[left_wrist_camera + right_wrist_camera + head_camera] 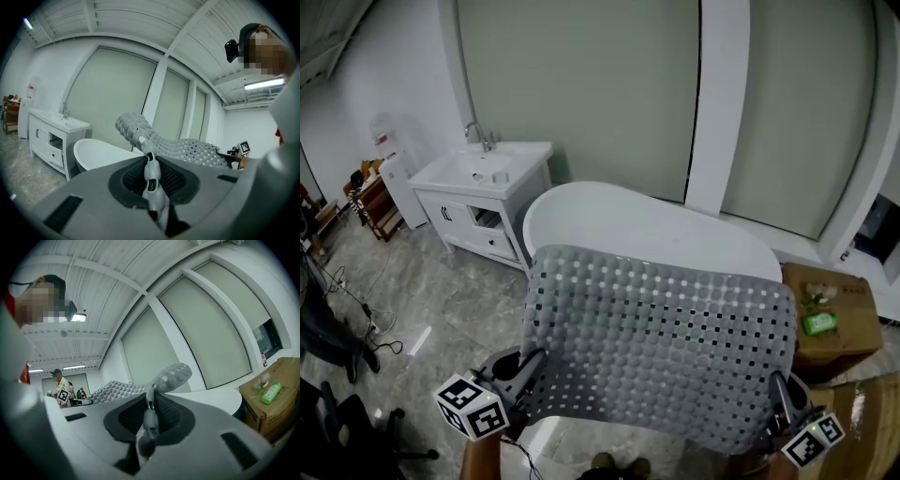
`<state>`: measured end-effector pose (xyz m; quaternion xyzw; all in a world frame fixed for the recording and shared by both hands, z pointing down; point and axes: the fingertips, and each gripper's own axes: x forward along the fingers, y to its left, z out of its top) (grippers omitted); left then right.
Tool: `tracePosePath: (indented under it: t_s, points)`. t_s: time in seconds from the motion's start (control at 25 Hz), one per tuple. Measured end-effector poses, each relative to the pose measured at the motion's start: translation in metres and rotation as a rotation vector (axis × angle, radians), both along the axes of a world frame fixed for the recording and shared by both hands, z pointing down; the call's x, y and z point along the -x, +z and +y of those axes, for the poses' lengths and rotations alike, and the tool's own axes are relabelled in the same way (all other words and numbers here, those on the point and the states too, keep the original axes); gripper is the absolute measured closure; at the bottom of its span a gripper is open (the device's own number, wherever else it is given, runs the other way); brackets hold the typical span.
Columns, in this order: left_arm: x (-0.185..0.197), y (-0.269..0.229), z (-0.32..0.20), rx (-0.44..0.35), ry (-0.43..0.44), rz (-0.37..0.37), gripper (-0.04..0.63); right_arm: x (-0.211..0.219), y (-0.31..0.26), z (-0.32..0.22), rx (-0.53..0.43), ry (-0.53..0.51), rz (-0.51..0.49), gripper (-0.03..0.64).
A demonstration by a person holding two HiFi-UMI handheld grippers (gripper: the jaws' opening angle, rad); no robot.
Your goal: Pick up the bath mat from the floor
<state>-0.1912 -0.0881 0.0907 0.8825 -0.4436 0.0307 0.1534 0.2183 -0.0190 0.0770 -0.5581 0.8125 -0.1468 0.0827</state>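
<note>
A grey bath mat (661,342) with bumps and square holes hangs spread out in the air in front of a white bathtub (609,225). My left gripper (530,367) is shut on the mat's near left edge and my right gripper (780,398) is shut on its near right edge. In the left gripper view the mat (150,161) is pinched between the jaws and stretches away to the right. In the right gripper view the mat (150,416) is clamped the same way and runs off to the left.
A white vanity with sink and tap (483,187) stands left of the tub. A cardboard box (830,319) with a green packet (818,323) sits at the right. Cables (356,309) lie on the marble floor at the left. A wooden rack (370,197) stands far left.
</note>
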Motion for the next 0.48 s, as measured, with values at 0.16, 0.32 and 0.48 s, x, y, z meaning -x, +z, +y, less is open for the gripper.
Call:
tracePosePath:
  t_s: [0.16, 0.32, 0.48]
  points:
    - [0.0006, 0.0015, 0.0001, -0.006, 0.008, 0.007, 0.549, 0.0017, -0.0021, 0.0018, 0.007, 0.000, -0.010, 0.572]
    - [-0.0007, 0.0002, 0.0001, -0.003, 0.008, 0.000, 0.549, -0.0015, 0.0000, 0.0028, 0.005, 0.009, -0.001, 0.572]
    - [-0.0029, 0.0051, 0.0015, -0.004, 0.008, -0.006, 0.549, -0.0029, 0.0054, 0.0043, -0.001, 0.006, -0.003, 0.572]
